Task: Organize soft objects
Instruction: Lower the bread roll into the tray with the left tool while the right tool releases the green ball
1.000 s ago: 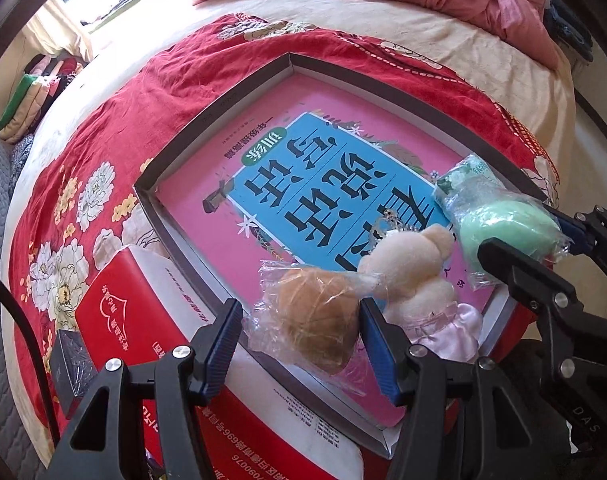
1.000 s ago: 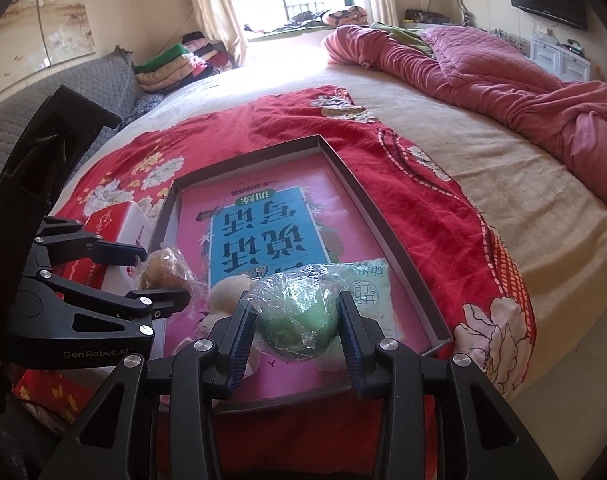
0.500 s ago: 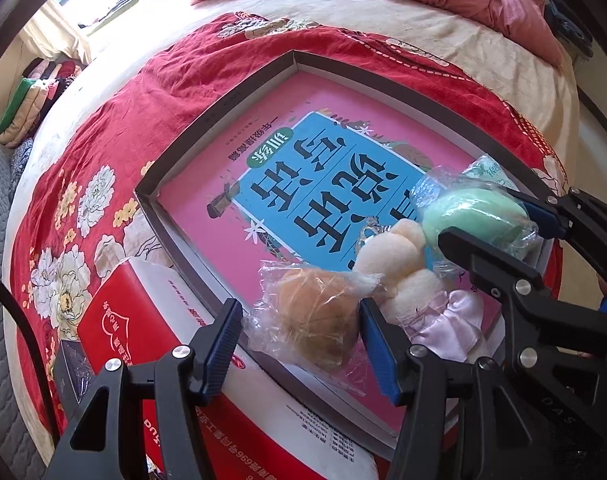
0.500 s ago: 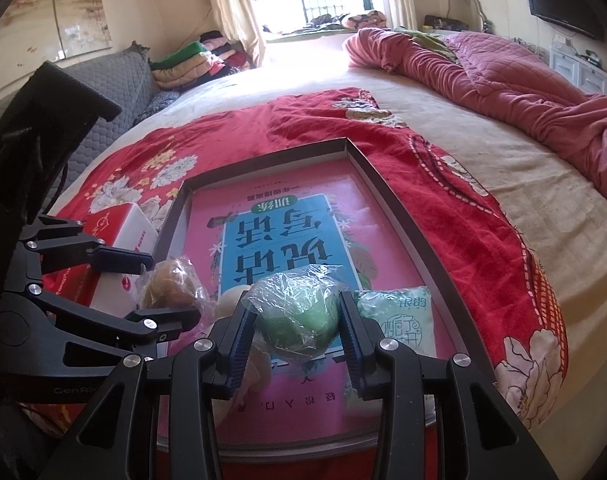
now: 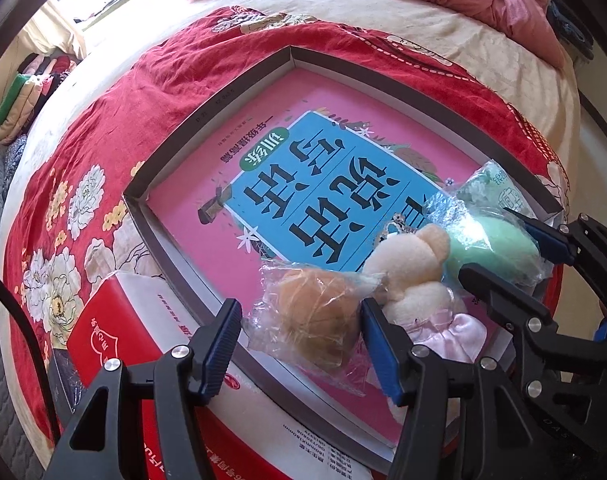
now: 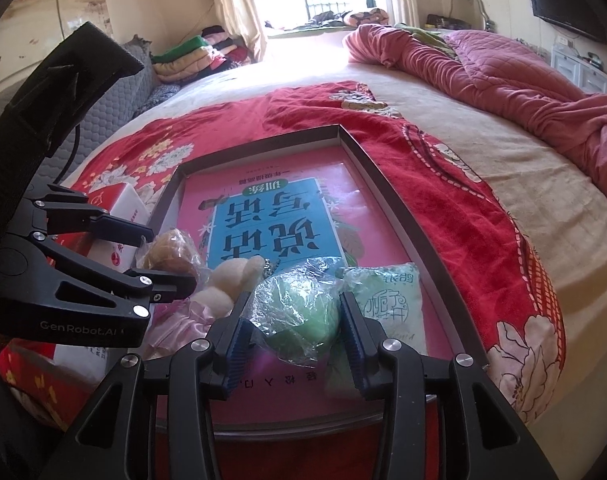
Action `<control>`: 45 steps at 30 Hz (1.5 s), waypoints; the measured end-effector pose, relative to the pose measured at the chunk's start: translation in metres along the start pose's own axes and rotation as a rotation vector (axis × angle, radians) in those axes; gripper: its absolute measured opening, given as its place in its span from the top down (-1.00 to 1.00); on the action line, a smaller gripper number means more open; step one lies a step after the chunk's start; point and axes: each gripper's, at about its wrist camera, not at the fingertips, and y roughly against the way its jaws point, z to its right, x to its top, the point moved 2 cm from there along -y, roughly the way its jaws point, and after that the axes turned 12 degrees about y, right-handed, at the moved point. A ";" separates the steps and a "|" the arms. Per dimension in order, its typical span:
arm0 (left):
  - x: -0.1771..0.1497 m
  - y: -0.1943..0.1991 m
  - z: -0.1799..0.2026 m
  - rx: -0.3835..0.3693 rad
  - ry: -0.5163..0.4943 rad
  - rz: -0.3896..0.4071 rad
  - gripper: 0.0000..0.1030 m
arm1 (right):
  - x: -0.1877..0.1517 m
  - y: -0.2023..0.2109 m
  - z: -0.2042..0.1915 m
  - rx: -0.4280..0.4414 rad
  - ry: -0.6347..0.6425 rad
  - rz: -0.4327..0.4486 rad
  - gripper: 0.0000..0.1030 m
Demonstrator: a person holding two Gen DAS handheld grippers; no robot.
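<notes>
A grey-rimmed tray (image 5: 207, 120) lined with a pink and blue book (image 5: 323, 184) lies on the red floral cloth. At its near end sit a brown ball in clear wrap (image 5: 315, 316), a cream plush bear (image 5: 407, 264) and a green ball in wrap (image 6: 303, 312). My left gripper (image 5: 295, 320) stands open around the brown ball; a gap shows at its left pad. The jaws of my right gripper (image 6: 293, 324) are opening with the green ball between them, the pads still against its wrap. This ball sits beside the bear.
A pale green sachet (image 6: 387, 300) lies in the tray, right of the green ball. A red and white box (image 5: 135, 320) rests against the tray's left rim. Pink satin fabric (image 5: 451, 328) lies under the bear. A crumpled pink quilt (image 6: 503, 72) covers the far bed.
My right gripper has carried the green ball from above the sachet leftward until it is against the bear. The left gripper and the brown ball have stayed put.
</notes>
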 end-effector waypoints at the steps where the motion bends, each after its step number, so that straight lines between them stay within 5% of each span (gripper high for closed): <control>1: 0.000 -0.001 0.000 0.003 -0.005 -0.002 -0.19 | 0.000 0.000 0.000 -0.002 0.005 0.001 0.09; 20: -0.010 0.000 0.010 0.012 -0.058 -0.029 -0.21 | -0.001 0.011 0.007 -0.029 -0.022 0.031 -0.27; 38: -0.011 0.014 0.000 -0.084 0.021 0.007 -0.36 | 0.004 0.030 0.019 -0.149 -0.046 0.111 -0.44; 45: -0.014 0.027 -0.010 -0.180 0.092 0.044 -0.41 | 0.005 0.036 0.021 -0.183 -0.059 0.128 -0.50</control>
